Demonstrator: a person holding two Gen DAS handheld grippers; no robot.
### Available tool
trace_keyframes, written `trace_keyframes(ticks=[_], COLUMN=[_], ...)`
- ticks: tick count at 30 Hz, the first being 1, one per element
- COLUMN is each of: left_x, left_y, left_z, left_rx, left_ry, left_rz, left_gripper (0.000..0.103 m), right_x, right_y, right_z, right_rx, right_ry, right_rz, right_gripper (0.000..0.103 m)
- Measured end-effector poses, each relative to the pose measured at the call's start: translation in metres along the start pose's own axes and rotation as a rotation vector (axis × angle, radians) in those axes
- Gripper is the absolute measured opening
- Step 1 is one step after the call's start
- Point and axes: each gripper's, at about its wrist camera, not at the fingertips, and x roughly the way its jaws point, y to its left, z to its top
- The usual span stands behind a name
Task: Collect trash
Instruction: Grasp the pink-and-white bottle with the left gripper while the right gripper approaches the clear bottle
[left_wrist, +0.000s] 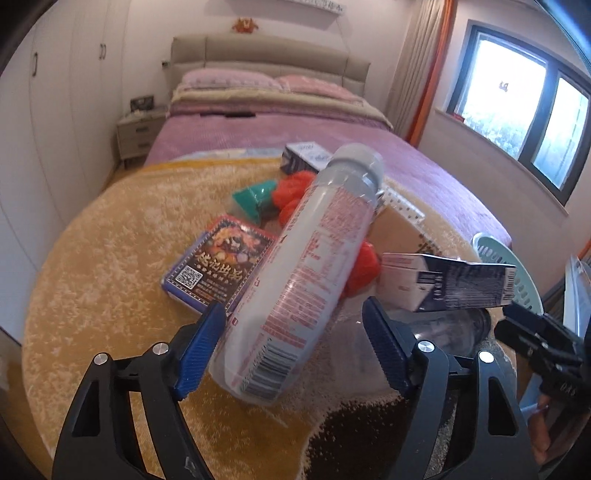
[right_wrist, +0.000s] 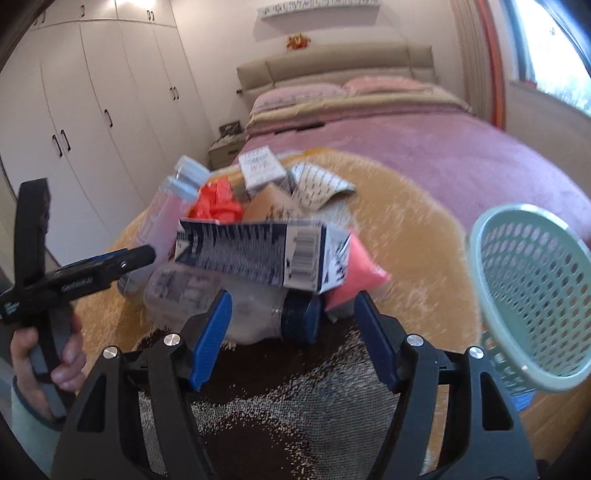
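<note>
Trash is piled on a round yellow rug (left_wrist: 110, 229). In the left wrist view my left gripper (left_wrist: 293, 332) is open, its jaws wide around a pale plastic bottle (left_wrist: 306, 266) with a grey cap that lies tilted between them; only the left pad (left_wrist: 199, 350) seems to touch it. In the right wrist view my right gripper (right_wrist: 291, 325) is open. A long dark blue and white carton (right_wrist: 255, 254) hangs just beyond its fingertips, above a clear bottle (right_wrist: 236, 306) with a dark cap. The carton also shows in the left wrist view (left_wrist: 450, 284).
A pale green perforated basket (right_wrist: 532, 295) stands at the rug's right edge. The pile holds a purple card box (left_wrist: 221, 266), red plastic (right_wrist: 218, 203), a teal piece (left_wrist: 255, 199), a brown cardboard box (left_wrist: 399, 232) and white packets (right_wrist: 262, 170). A pink bed (right_wrist: 424, 147) lies behind, wardrobes on the left.
</note>
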Motion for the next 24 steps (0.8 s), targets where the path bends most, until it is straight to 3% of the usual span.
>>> trace_keyframes(ticks=[12, 24], left_x=[0.010, -0.036], left_y=[0.009, 0.034], left_z=[0.010, -0.018], left_rx=[-0.024, -0.152], left_ry=[0.022, -0.024], left_rz=[-0.021, -0.025], left_gripper=[0.058, 0.049], right_x=[0.023, -0.003], right_y=[0.008, 0.060], right_z=[0.005, -0.041], right_rx=[-0.002, -0.107], right_ry=[0.071, 0.131], right_rz=[0.136, 0.265], right_gripper=[0.071, 0.071])
